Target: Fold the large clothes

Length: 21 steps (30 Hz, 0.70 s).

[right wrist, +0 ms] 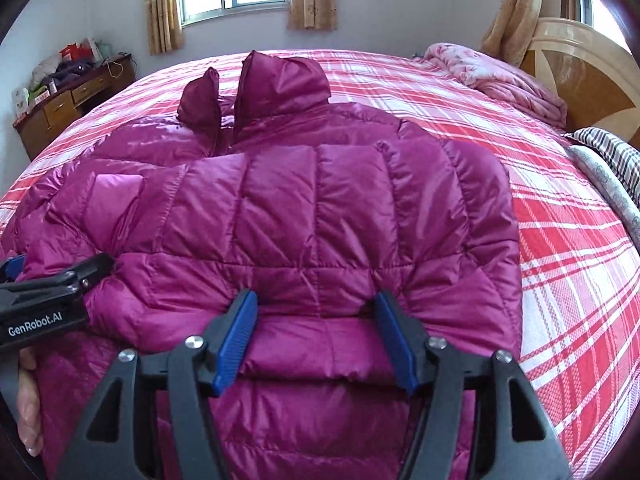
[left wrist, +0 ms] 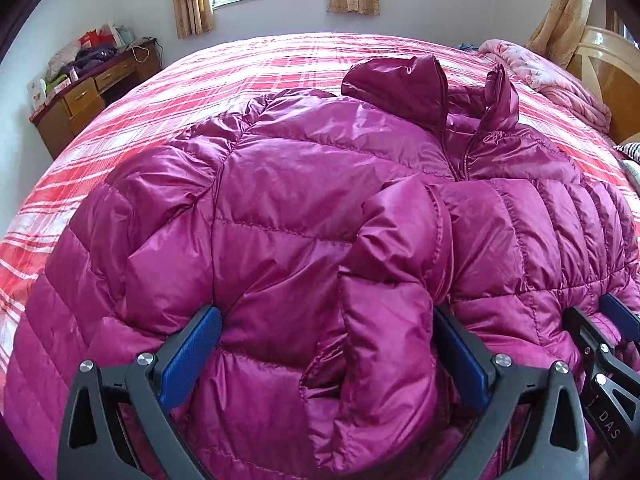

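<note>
**Both grippers spread over the magenta jacket on the bed**

The left gripper (left wrist: 326, 344) is holding its blue-padded fingers (left wrist: 192, 356) wide apart around a folded-over sleeve (left wrist: 392, 280). The right gripper (right wrist: 316, 336) is also standing apart, its fingers (right wrist: 236, 336) pressing into the puffy jacket (right wrist: 304, 216). The jacket is lying on the plaid bed (right wrist: 560, 260), with bare bedspread stretching rightward. "GenRobot.AI" and "DAS" are showing on the gripper bodies.

Glossy quilted jacket (left wrist: 304, 208) (plaid cloth bedspread (left wrist: 168, 92))
</note>
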### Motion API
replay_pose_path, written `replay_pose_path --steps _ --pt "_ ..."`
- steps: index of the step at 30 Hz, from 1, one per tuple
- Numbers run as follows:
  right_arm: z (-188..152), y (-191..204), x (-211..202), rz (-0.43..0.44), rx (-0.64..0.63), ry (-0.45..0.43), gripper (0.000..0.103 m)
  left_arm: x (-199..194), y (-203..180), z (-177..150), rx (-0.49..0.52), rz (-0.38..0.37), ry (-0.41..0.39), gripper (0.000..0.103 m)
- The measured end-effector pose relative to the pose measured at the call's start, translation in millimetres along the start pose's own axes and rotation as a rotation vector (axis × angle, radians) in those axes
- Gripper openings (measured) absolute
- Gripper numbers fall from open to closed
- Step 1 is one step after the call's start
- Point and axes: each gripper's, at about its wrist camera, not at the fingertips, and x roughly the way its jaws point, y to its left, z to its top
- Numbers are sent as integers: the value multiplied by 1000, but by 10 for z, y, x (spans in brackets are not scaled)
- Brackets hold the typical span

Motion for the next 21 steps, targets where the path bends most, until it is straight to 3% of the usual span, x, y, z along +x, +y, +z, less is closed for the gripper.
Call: replay_pose_path --steps 8,13,21 --pt "-9 -19 -9 6 6 -10 65 -158 20 -50 28 15 -16 102" --pt "-4 -35 -9 14 13 -14 65 -473 93 -87 71 46 -87 102" --pt "-8 -38 -14 16 13 -17 66 -849 567 -153 41 88 -142 102"
